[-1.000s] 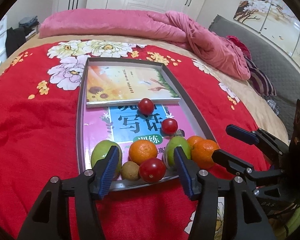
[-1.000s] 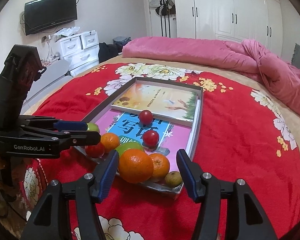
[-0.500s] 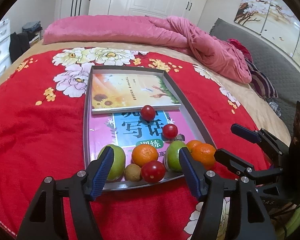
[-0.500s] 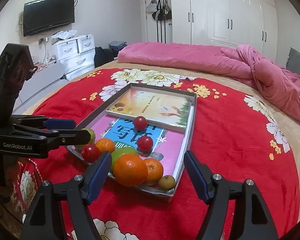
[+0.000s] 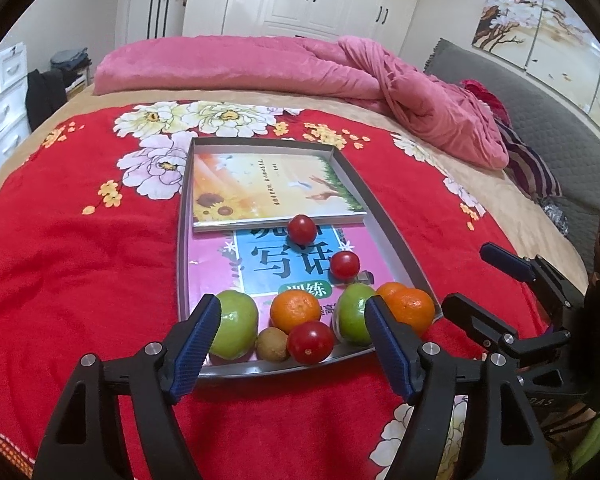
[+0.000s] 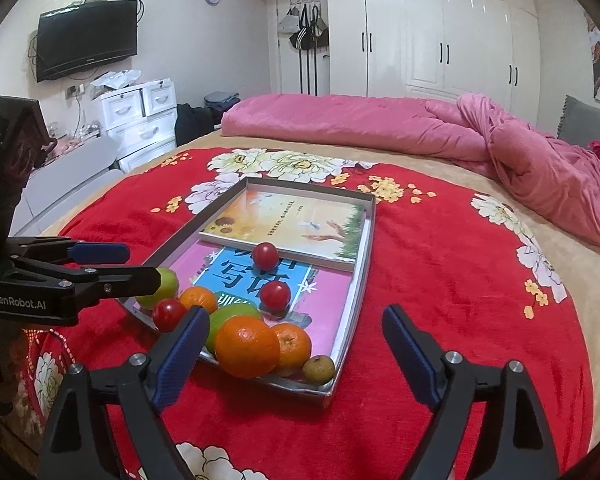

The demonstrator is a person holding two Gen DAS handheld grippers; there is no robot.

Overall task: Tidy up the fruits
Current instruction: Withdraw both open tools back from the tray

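A grey tray [image 5: 183,240] [image 6: 366,248] lies on the red flowered bedspread with two books in it. Along its near end lie two green apples [image 5: 236,322], oranges [image 5: 295,309] [image 6: 247,346], red tomatoes [image 5: 310,341] [image 6: 169,314] and a small brown kiwi [image 5: 272,344] [image 6: 318,369]. Two more tomatoes [image 5: 302,229] [image 6: 265,255] sit on the pink book. My left gripper [image 5: 292,344] is open and empty just in front of the tray's near edge. My right gripper [image 6: 296,356] is open and empty near the tray's corner; it also shows in the left wrist view [image 5: 488,280].
A pink quilt [image 5: 260,68] is bunched along the far side of the bed. A grey headboard [image 5: 548,128] stands at the right. White drawers [image 6: 140,120] and a wall television [image 6: 86,40] are at the left of the room.
Both grippers have drawn back and up from the tray, so the fruit looks smaller and farther. Both jaws have opened wider. The fruit has not moved.
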